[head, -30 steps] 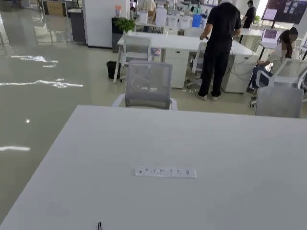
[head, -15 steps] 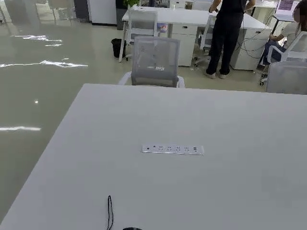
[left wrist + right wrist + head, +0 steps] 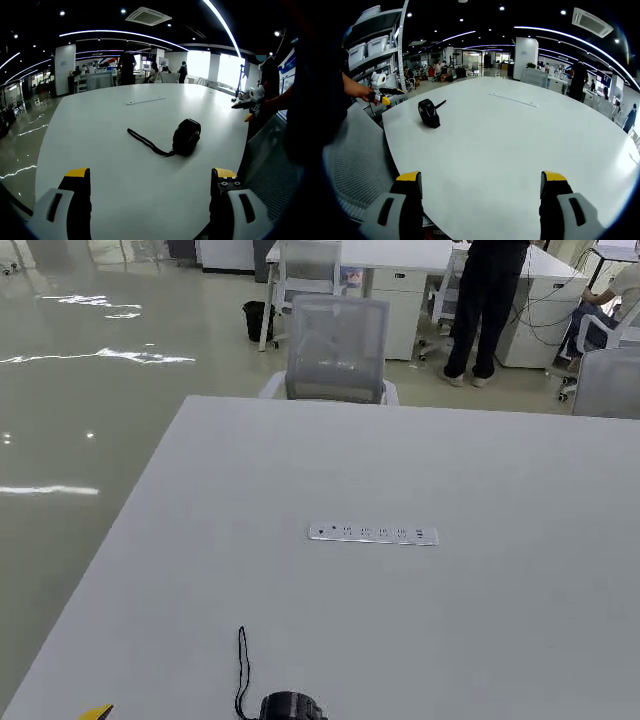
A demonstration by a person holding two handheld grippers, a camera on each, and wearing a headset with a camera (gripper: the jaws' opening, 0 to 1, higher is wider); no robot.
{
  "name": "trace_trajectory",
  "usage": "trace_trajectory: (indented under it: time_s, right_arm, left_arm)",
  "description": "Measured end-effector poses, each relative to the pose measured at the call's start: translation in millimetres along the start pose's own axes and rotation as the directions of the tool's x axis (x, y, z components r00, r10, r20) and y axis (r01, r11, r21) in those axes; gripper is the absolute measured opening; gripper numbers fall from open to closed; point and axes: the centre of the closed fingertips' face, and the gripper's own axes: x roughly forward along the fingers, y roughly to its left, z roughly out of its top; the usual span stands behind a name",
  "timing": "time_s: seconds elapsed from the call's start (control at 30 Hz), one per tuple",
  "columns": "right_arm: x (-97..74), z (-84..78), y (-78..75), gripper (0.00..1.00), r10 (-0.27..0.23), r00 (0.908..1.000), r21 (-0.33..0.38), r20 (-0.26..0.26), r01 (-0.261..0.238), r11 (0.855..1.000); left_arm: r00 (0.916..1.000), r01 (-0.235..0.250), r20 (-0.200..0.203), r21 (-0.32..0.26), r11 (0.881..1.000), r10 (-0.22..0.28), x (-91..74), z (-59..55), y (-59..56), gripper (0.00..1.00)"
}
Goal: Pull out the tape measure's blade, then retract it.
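Observation:
A black tape measure [image 3: 292, 707] lies on the white table [image 3: 420, 620] at the near edge, its black wrist strap [image 3: 242, 670] trailing away from it. No blade is out. In the left gripper view the tape measure [image 3: 187, 136] sits a short way ahead of my left gripper [image 3: 151, 175], which is open with nothing in it. In the right gripper view the tape measure [image 3: 428, 112] lies far off to the left of my right gripper [image 3: 482, 177], also open with nothing held. A yellow fingertip [image 3: 97, 711] shows at the head view's bottom left.
A white power strip [image 3: 372, 534] lies mid-table. A grey mesh chair [image 3: 337, 335] stands at the far edge, and another mesh chair [image 3: 355, 165] is by the near edge. A person in black [image 3: 490, 300] stands at desks beyond.
The head camera has tilted down, so the tape measure, its strap and a yellow fingertip have come into the bottom of the picture. Nothing on the table has moved.

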Motion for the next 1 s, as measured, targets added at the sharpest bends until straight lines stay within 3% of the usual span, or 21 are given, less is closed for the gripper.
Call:
trace_trajectory:
  time_s: [0.37,0.5,0.67,1.0]
  right_arm:
    - [5.1,0.1,4.7,0.98,0.02,0.9998,-0.006,-0.007,-0.02,1.0]
    - [8.2,2.3,6.4,0.96,0.038,0.9993,-0.022,-0.005,-0.038,0.999]
    - [10.8,4.7,6.4,0.95,0.045,0.999,-0.032,-0.002,-0.045,0.998]
    - [10.3,7.6,6.7,0.95,0.048,0.9989,-0.028,0.004,-0.047,0.998]
  left_arm:
    - [0.9997,0.021,-0.01,0.011,1.0,-0.021,1.7,-4.0,-4.2,0.99]
    - [0.9986,0.038,-0.036,0.019,0.999,-0.038,6.3,-4.5,-7.8,0.99]
    - [0.9972,0.066,-0.039,0.04,0.997,-0.065,10.6,-0.2,-14.7,0.99]
    - [0.9969,0.07,-0.037,0.044,0.997,-0.069,14.7,2.2,-14.8,0.99]
